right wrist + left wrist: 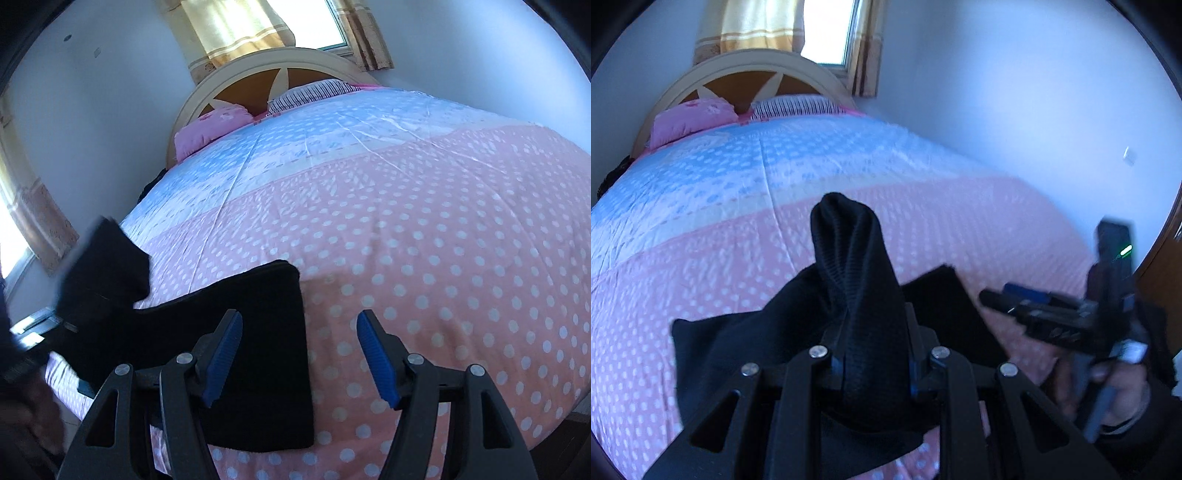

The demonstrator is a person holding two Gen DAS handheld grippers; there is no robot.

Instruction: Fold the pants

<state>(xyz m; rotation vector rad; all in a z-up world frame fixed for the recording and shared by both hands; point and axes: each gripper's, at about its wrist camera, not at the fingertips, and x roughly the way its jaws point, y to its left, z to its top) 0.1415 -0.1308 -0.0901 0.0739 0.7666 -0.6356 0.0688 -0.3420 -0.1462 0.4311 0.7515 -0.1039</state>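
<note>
Left gripper (875,354) clamps a bunched end of black pants (258,369) above the bedspread (443,258); right gripper (299,354), jaws apart & empty, w/ folded part just left.

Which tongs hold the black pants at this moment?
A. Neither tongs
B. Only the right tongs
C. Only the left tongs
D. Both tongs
C. The left tongs are closed on a bunched-up part of the black pants, while the right tongs stand open with nothing between their blue pads, above the pink dotted bedcover.
</note>
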